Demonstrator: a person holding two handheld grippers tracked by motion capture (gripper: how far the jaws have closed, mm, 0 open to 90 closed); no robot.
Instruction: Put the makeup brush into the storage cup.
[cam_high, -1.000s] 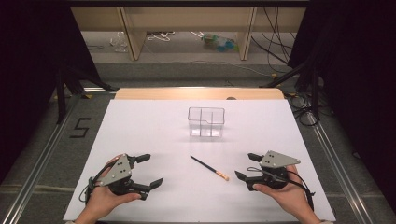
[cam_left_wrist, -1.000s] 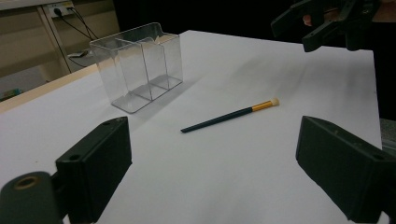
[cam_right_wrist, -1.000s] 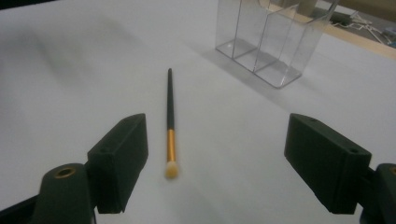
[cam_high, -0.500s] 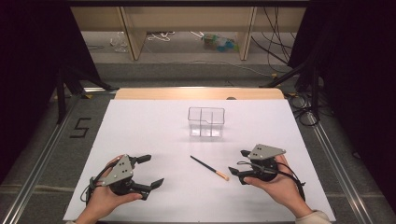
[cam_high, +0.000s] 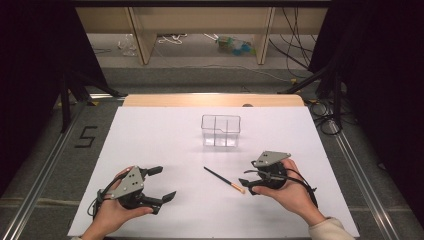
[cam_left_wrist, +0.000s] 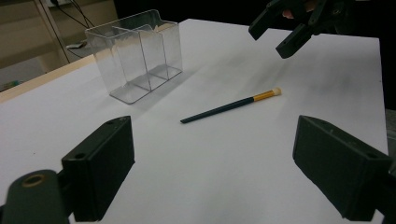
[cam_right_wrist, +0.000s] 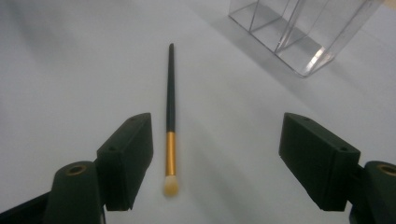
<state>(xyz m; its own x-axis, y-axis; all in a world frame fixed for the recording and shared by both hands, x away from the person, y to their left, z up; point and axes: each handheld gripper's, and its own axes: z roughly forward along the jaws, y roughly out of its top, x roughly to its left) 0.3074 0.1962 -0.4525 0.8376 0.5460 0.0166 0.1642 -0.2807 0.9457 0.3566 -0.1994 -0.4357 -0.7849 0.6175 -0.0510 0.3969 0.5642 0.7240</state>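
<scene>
A slim make-up brush (cam_high: 224, 180) with a black handle, gold ferrule and pale tip lies on the white table sheet (cam_high: 165, 135). Behind it stands a clear plastic organiser (cam_high: 220, 131) with compartments. My right gripper (cam_high: 247, 186) is open at the brush's pale end. In the right gripper view the brush (cam_right_wrist: 170, 107) points away, and its tip lies between the jaws near the left one, untouched. The jaws have just been closing slightly. My left gripper (cam_high: 165, 183) is open at front left, nothing between its jaws. The left gripper view shows the brush (cam_left_wrist: 224, 108), the organiser (cam_left_wrist: 135, 56) and the right gripper (cam_left_wrist: 275, 35).
A wooden strip (cam_high: 210, 100) borders the far edge of the sheet. Metal rails run along both sides, and a painted 5 (cam_high: 86, 136) marks the floor at left. Shelving legs and loose cables lie beyond the table.
My right hand has slid left across the sheet, bringing its gripper up to the brush's pale end. The left gripper, the brush and the organiser have stayed in place.
</scene>
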